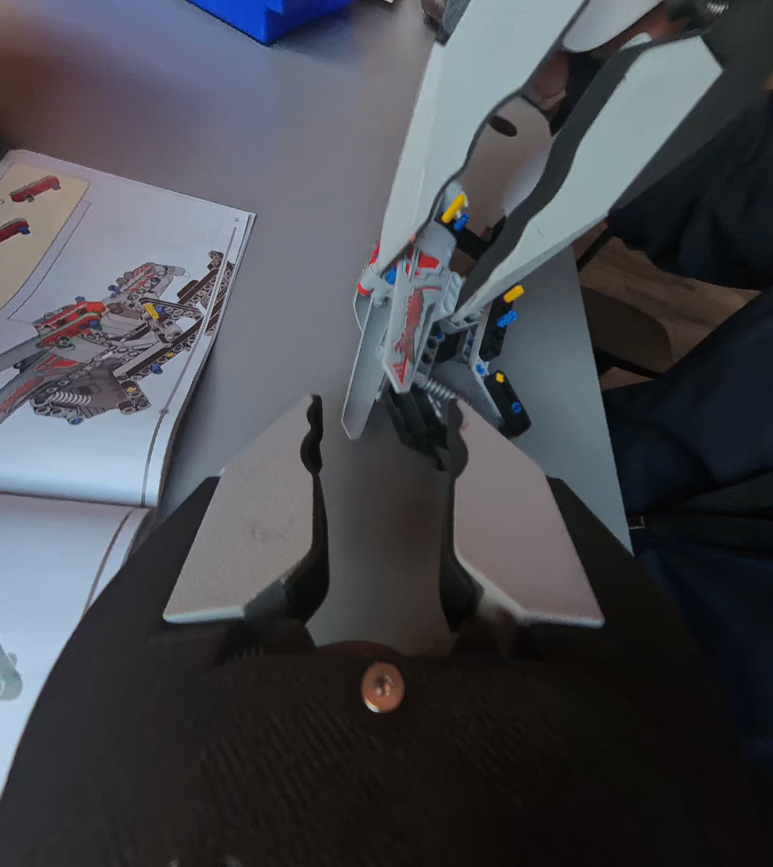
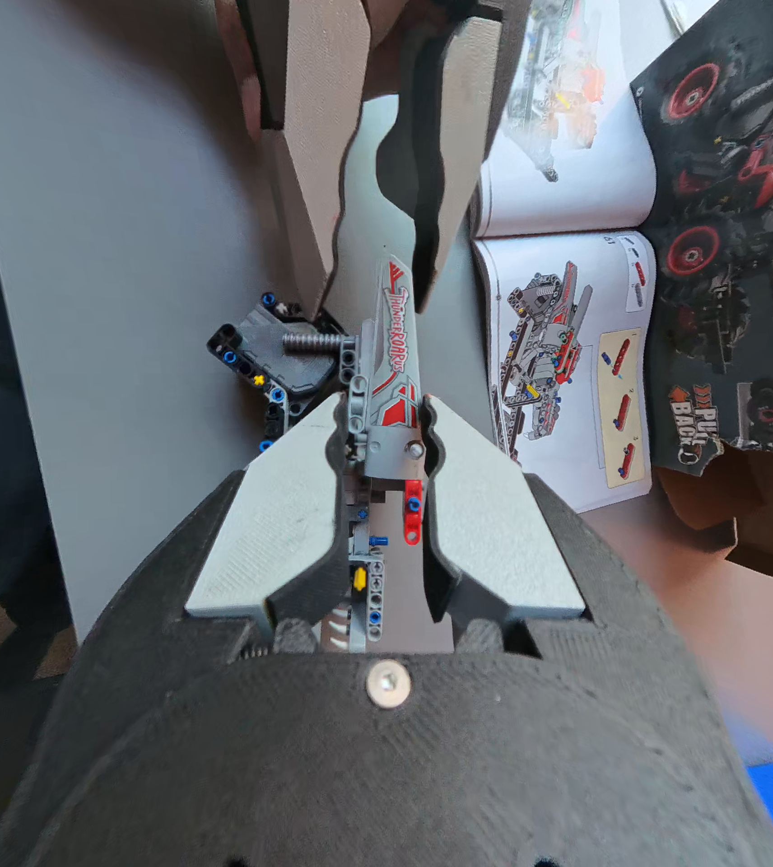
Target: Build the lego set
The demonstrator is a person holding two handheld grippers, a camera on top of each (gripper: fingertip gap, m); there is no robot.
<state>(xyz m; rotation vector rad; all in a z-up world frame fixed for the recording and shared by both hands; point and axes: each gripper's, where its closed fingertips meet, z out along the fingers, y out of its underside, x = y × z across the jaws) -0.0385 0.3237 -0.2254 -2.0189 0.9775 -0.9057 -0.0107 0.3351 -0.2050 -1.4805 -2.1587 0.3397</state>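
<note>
1. Left wrist view: the left gripper [image 1: 384, 422] has its two fingers spread apart with only bare grey table [image 1: 281, 140] between them. Its right fingertip sits just beside the black lower end of the lego model [image 1: 415, 323], but whether they touch cannot be told.
2. In the same view, the right gripper [image 1: 427, 291] comes down from above and pinches the grey, red and black lego model, holding it above the table near the edge. The open instruction booklet [image 1: 94, 328] lies flat to the left, and a blue object [image 1: 272, 14] sits at the far edge.
3. Right wrist view: the right gripper [image 2: 384, 399] is pressed onto the lego model [image 2: 389, 375], clamping its grey body near the red-patterned panel. A metal spring [image 2: 312, 342] juts from the model's black section.
4. Here the left gripper [image 2: 370, 309] reaches in from above, fingers apart around the panel tip. The instruction booklet [image 2: 567, 366] and the dark box [image 2: 741, 234] lie to the right.
</note>
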